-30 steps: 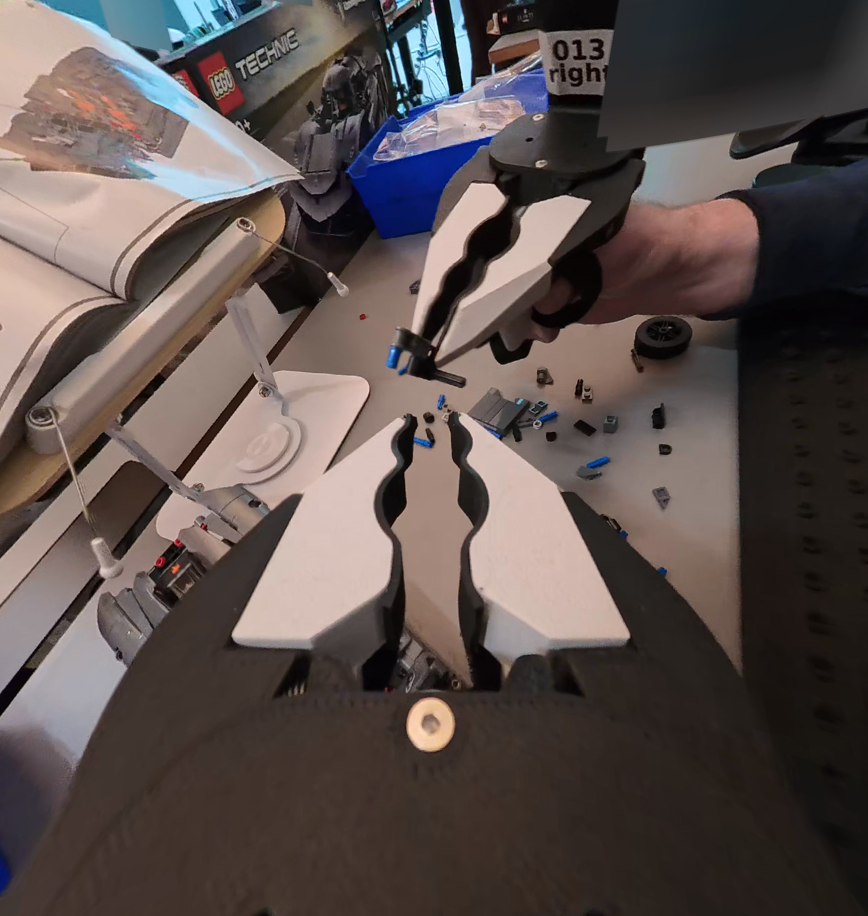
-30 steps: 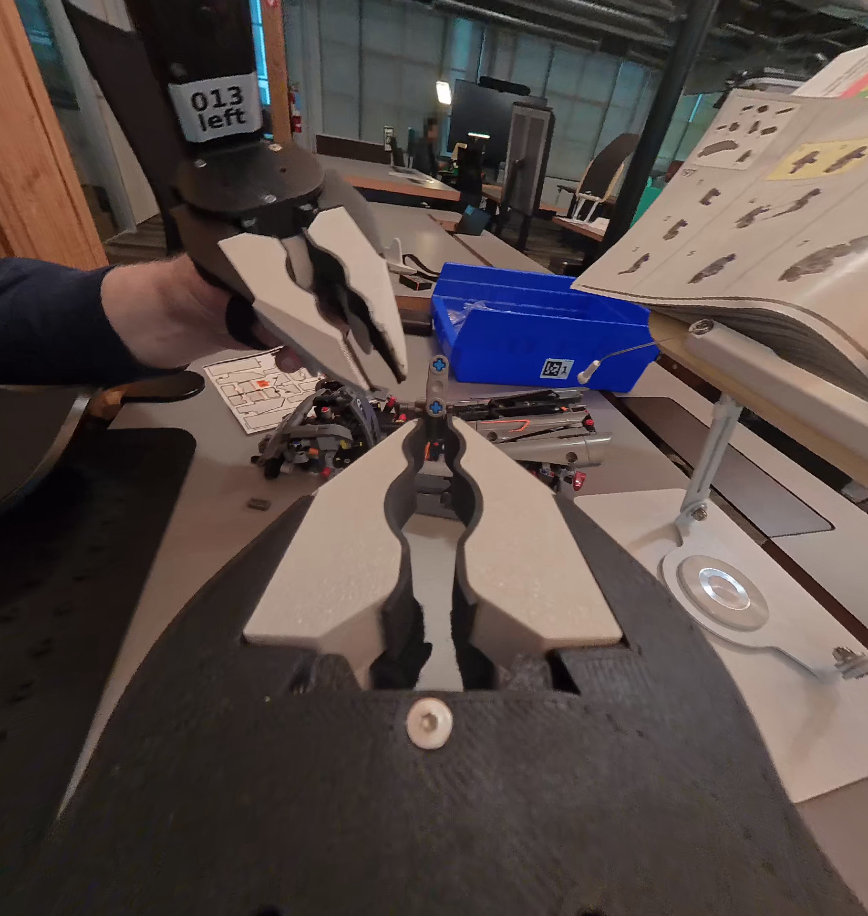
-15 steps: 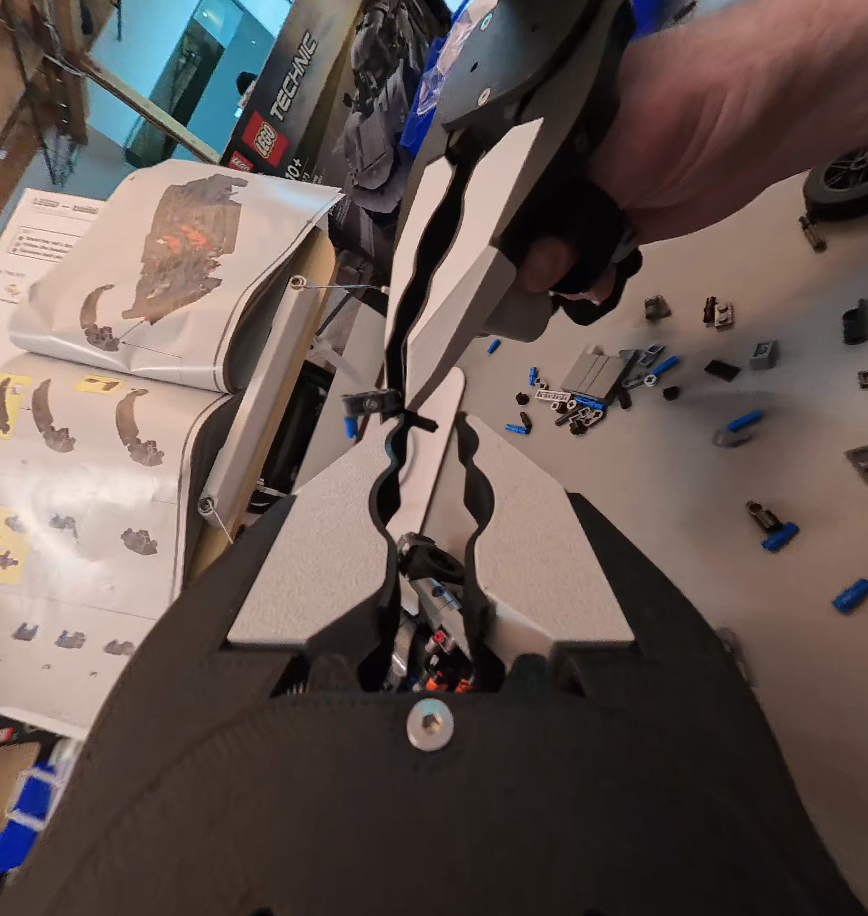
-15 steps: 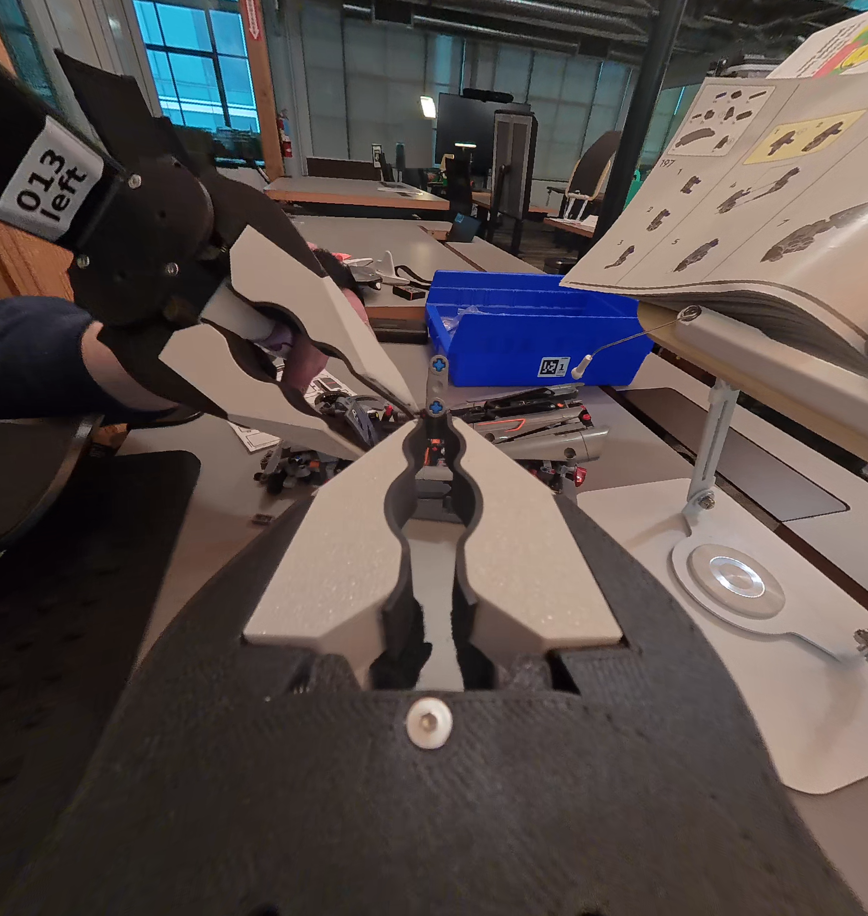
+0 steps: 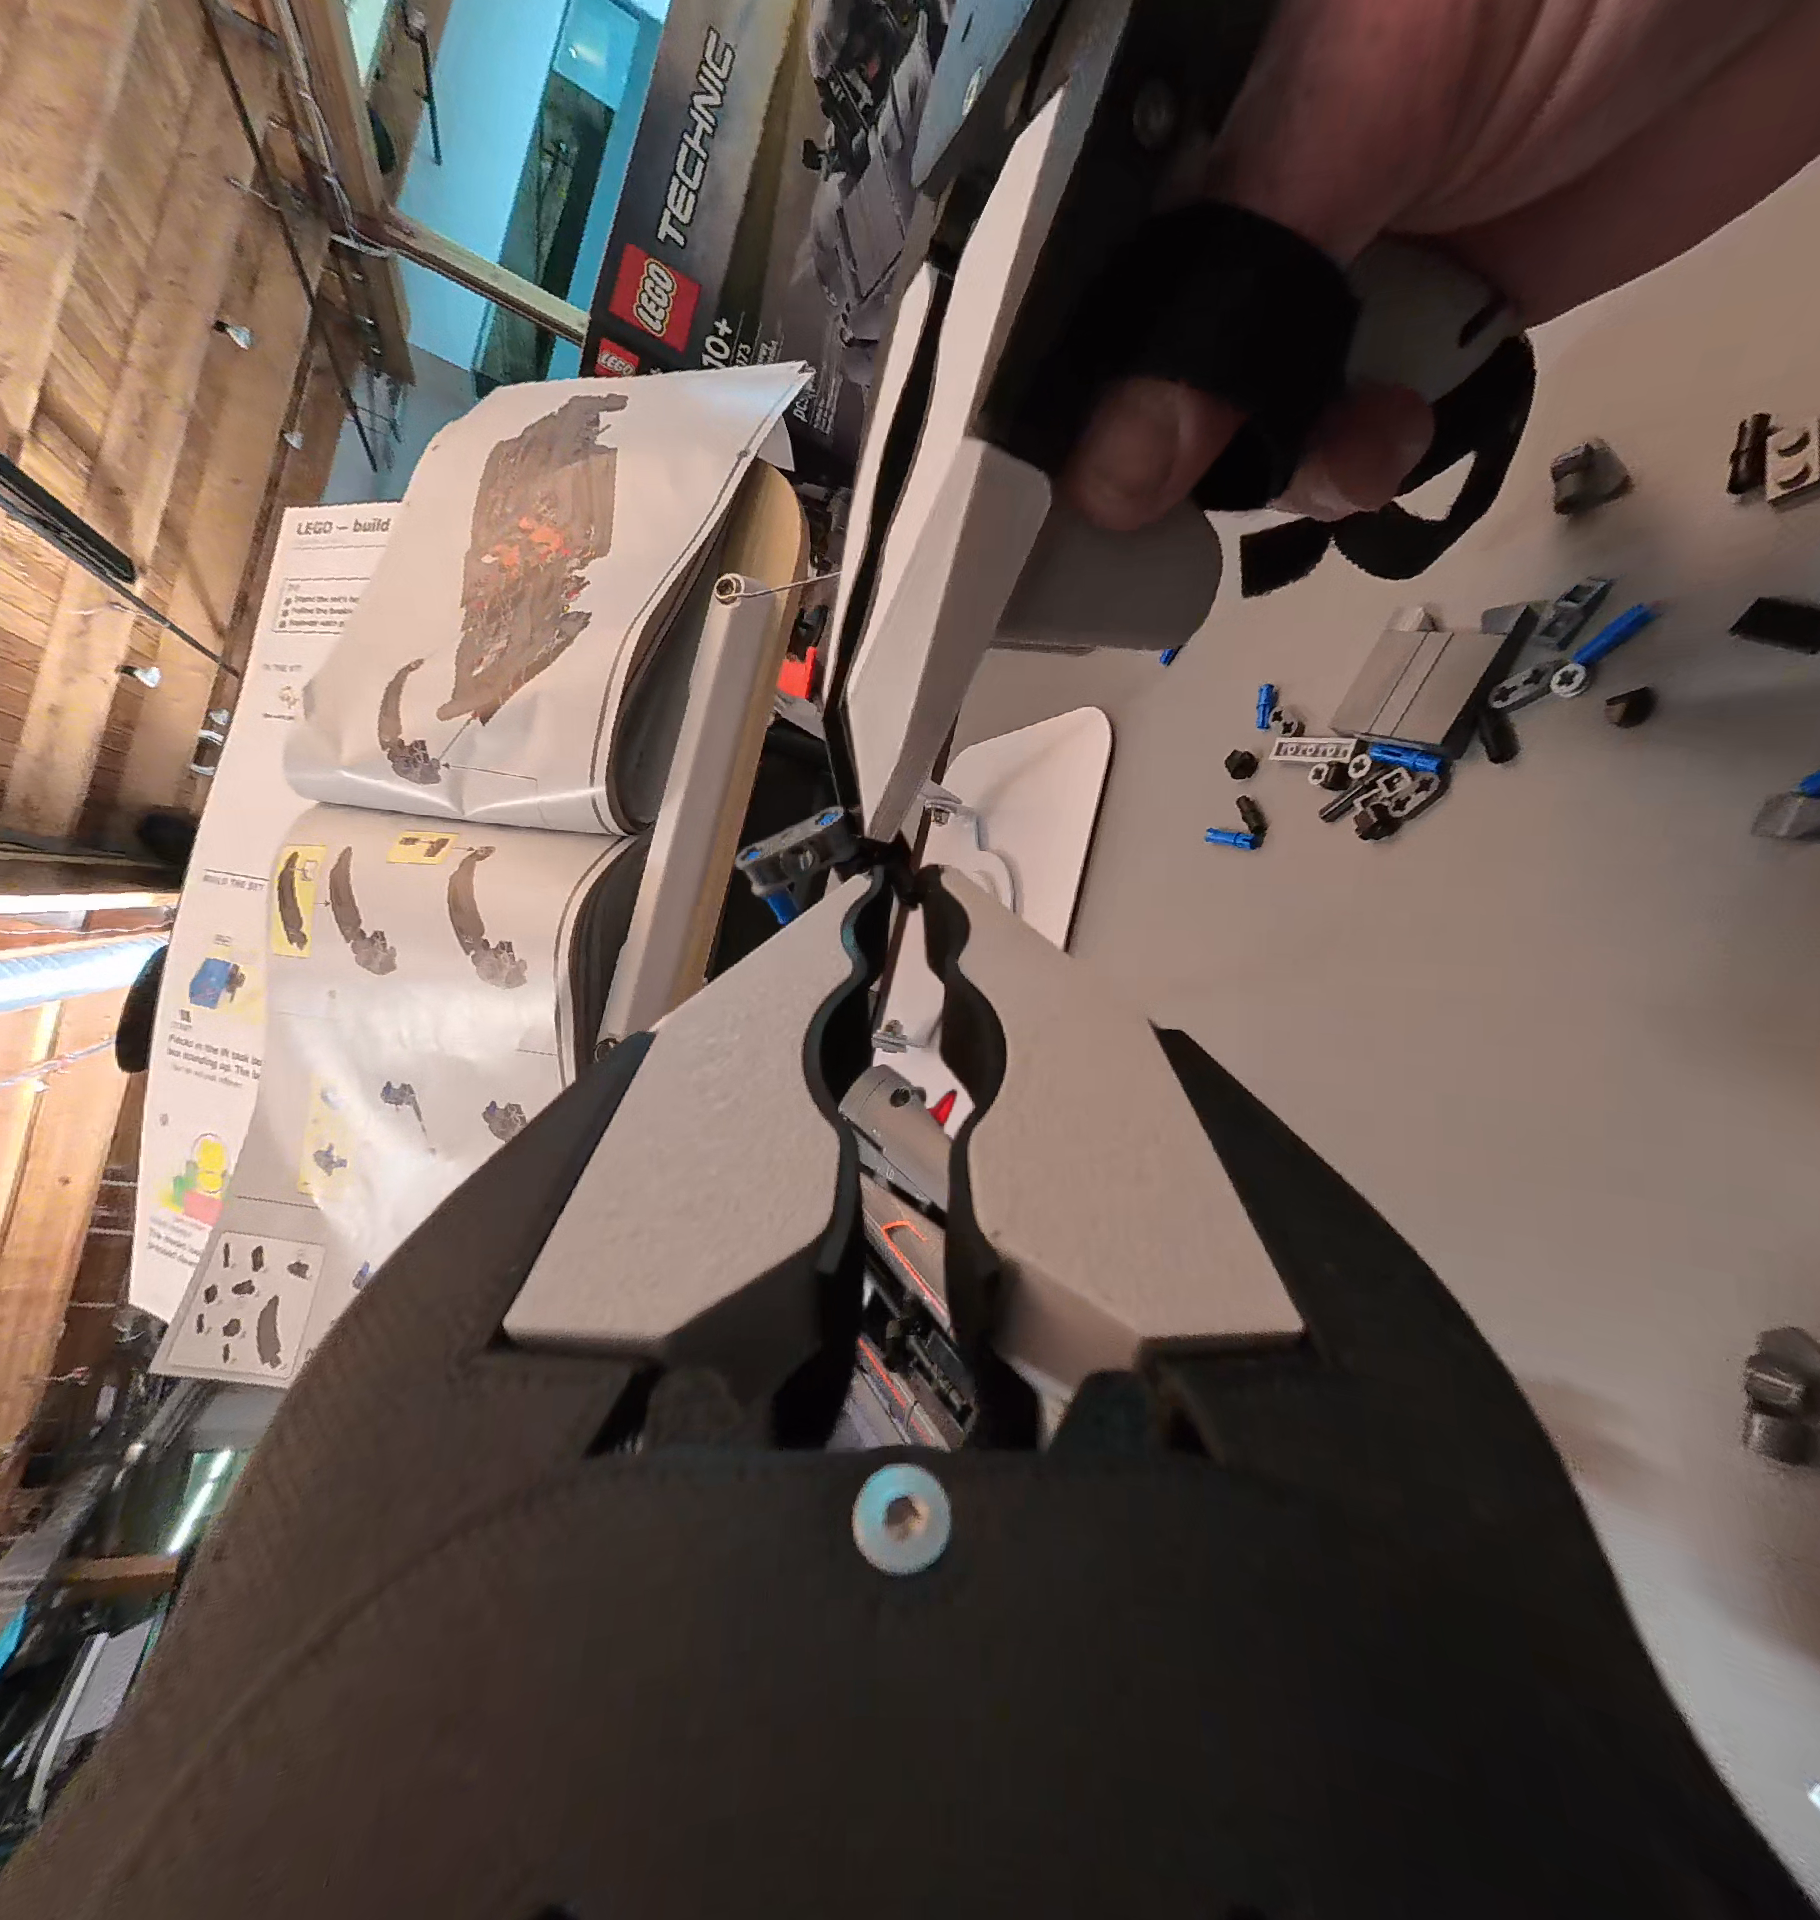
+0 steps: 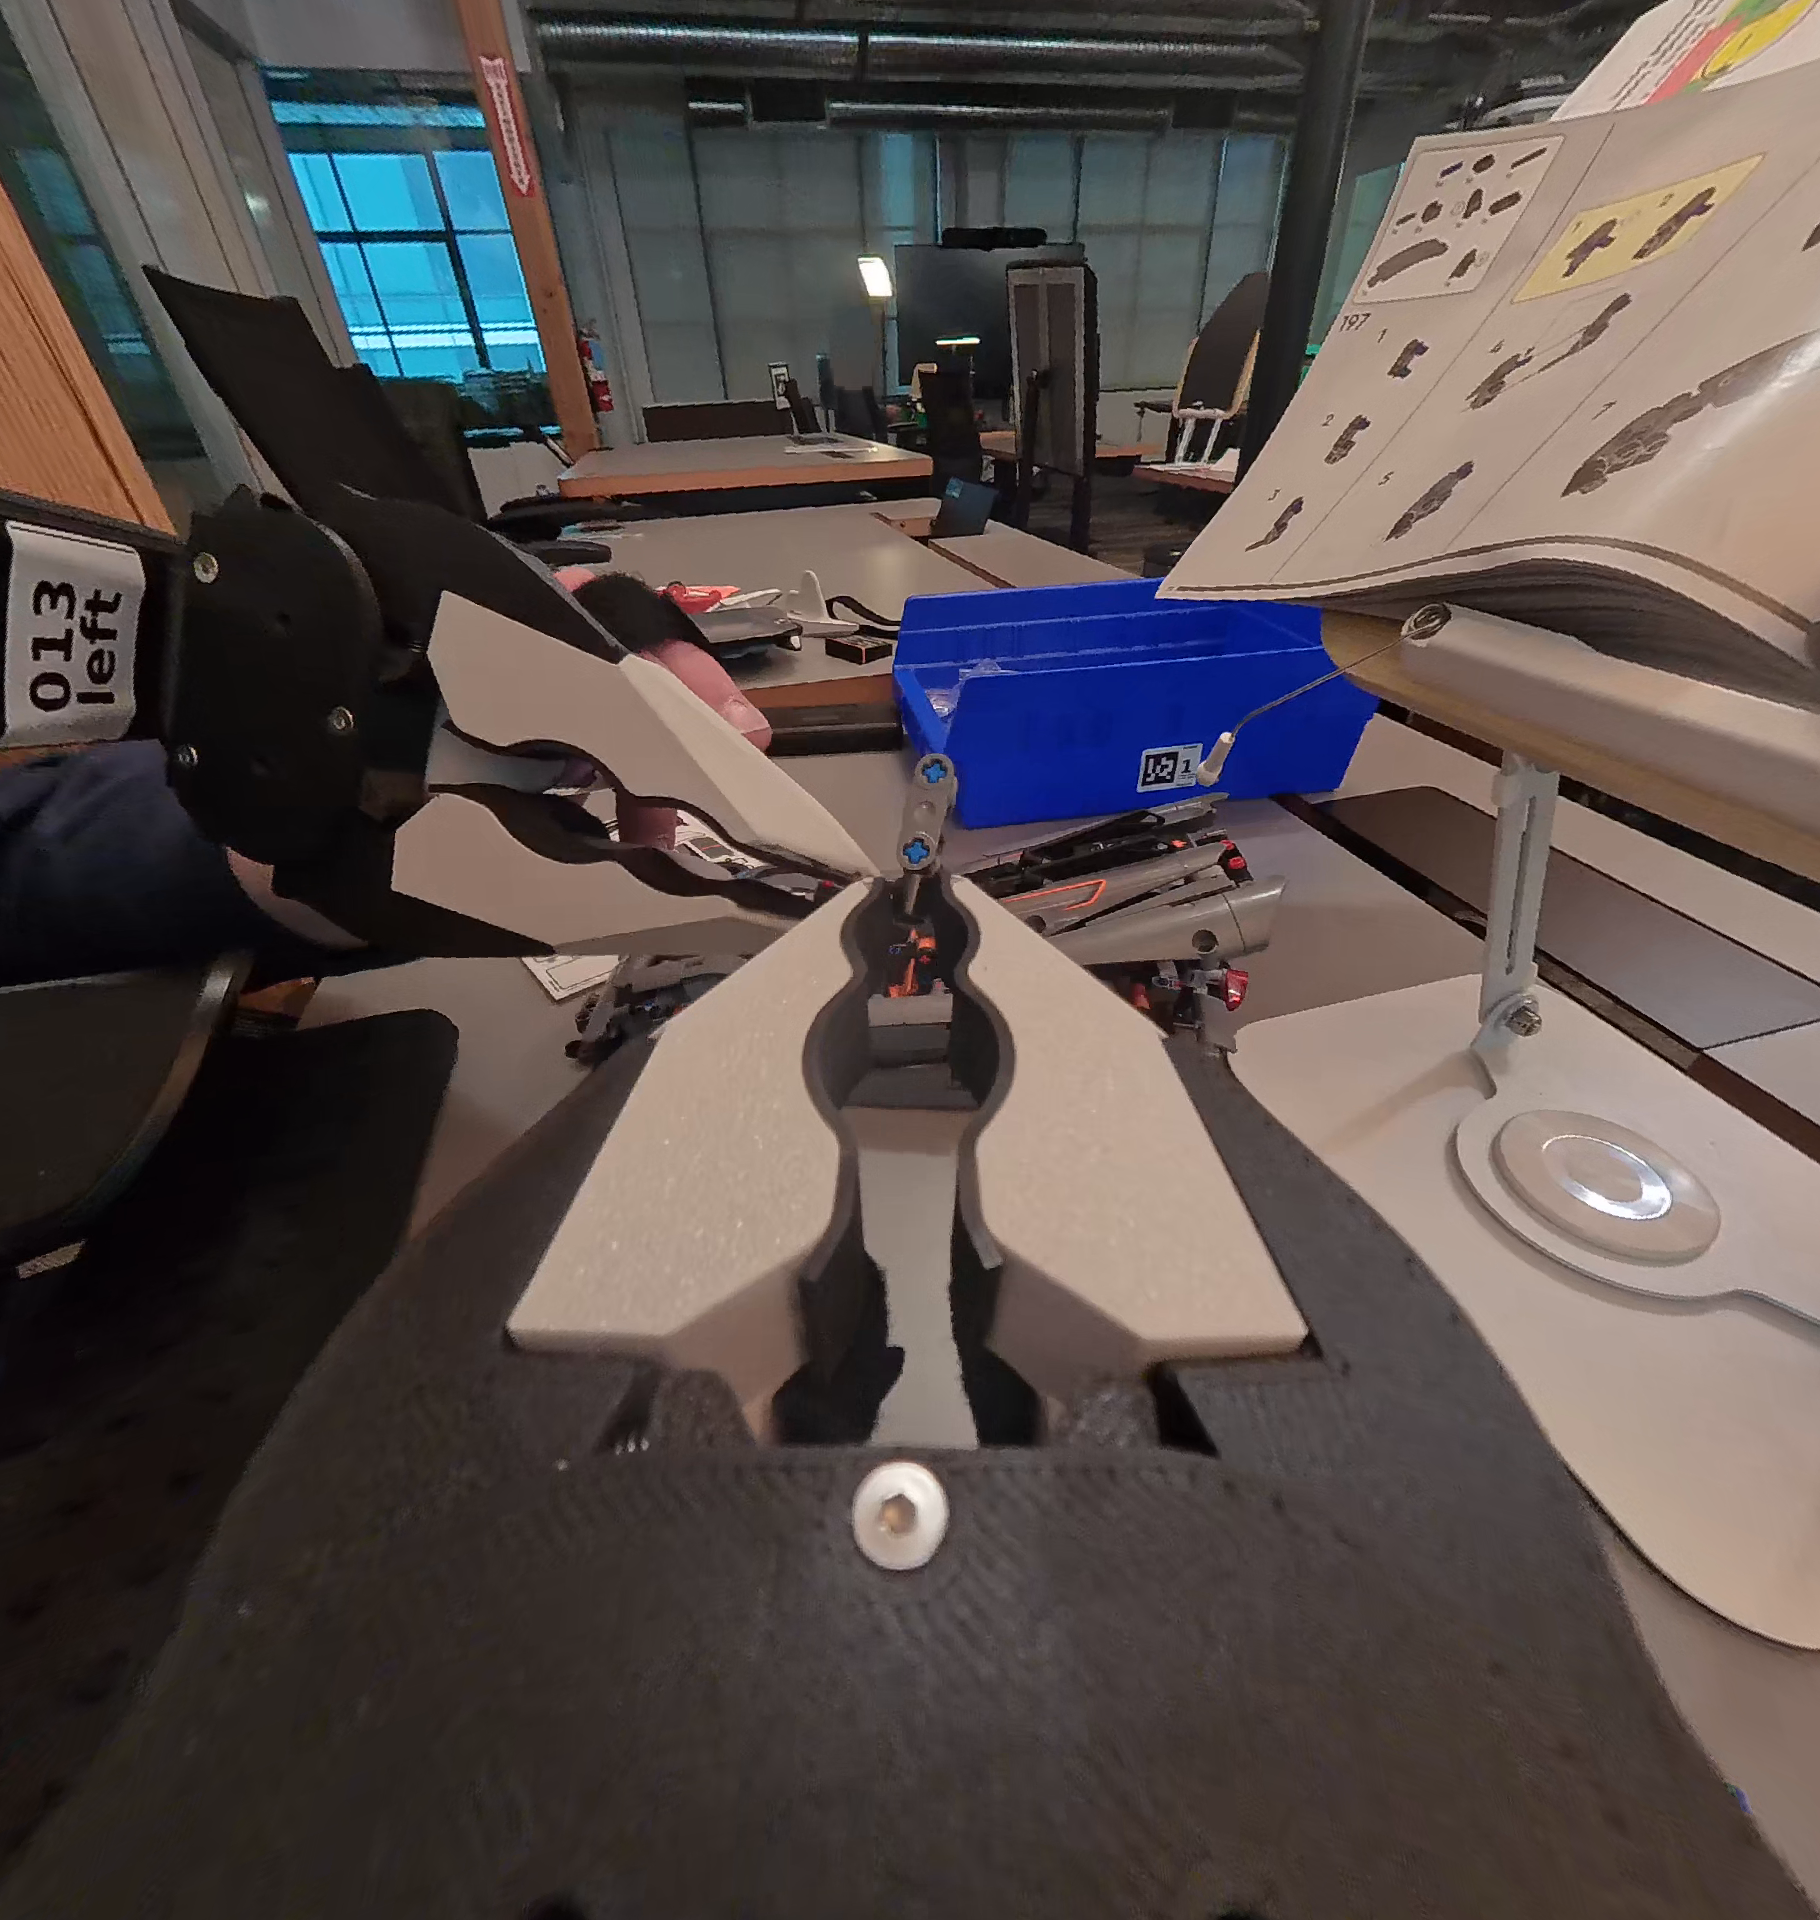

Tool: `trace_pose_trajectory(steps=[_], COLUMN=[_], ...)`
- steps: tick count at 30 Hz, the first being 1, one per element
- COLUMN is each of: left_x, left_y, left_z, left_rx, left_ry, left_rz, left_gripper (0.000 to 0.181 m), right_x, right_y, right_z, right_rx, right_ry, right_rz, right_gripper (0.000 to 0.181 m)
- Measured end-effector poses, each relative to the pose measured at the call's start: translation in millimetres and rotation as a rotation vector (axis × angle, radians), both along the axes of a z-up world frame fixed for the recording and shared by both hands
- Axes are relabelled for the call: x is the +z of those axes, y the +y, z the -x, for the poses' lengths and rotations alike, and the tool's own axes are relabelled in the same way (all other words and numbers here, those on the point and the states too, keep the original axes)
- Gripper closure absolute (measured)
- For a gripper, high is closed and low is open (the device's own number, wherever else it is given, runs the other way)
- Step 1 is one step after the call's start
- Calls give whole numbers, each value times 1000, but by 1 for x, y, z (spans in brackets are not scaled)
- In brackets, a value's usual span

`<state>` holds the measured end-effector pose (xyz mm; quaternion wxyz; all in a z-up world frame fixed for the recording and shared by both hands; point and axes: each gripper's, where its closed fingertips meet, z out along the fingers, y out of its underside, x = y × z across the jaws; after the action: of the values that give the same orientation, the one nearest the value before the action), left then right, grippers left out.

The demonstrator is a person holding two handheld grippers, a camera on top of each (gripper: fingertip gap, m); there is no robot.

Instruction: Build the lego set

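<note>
A small grey lego piece with blue pins (image 6: 925, 812) sticks up from my right gripper (image 6: 911, 896), which is shut on its black lower end. My left gripper (image 6: 856, 876) comes in from the left, and its tips meet the right gripper's tips at that same black end. In the left wrist view my left gripper (image 5: 895, 885) is closed to a narrow gap on the black stub. The right gripper (image 5: 864, 823) comes down from above with the piece (image 5: 797, 847) jutting left. The partly built grey model (image 6: 1155, 914) lies on the table behind.
An open instruction booklet (image 5: 532, 644) rests on a stand with a white base (image 6: 1612, 1299). A blue bin (image 6: 1124, 686) sits behind the model. Loose small parts (image 5: 1405, 727) are scattered on the table. The set's box (image 5: 698, 208) stands at the back. A black mat (image 6: 158, 1351) lies left. Less than 4 cm separates the two grippers' tips. Both grippers' tips are roughly 15 centimeters from the partly built grey model (image 6: 1155, 914). It is also in sight in the left wrist view (image 5: 895, 1157).
My left gripper has rolled onto its side, moved in to the right gripper's tips and closed from slightly open onto the piece's black end. The right gripper has held the piece almost still.
</note>
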<state>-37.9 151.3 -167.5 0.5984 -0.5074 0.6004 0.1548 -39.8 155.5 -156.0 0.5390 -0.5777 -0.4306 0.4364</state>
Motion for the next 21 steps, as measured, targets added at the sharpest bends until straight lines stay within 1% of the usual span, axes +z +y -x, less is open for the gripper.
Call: trace_pose_trajectory(steps=[7, 14, 17, 19, 21], left_x=[5, 0, -3, -5, -8], left_y=[-3, -5, -6, -5, -5], left_z=[5, 10, 10, 11, 11], left_rx=[-27, -39, -45, -40, -33], left_ry=[18, 65, 102, 127, 180], left_rz=[-42, -77, -92, -110, -136], left_gripper=[180, 180, 180, 180, 180], right_x=[2, 5, 5, 0, -1], right_y=[-4, -3, -3, 0, -2], right_z=[3, 0, 0, 1, 3], right_rx=[35, 38, 37, 25, 39], right_ry=[26, 47, 52, 26, 26], right_rz=[18, 35, 40, 55, 64], right_gripper=[175, 172, 169, 167, 166])
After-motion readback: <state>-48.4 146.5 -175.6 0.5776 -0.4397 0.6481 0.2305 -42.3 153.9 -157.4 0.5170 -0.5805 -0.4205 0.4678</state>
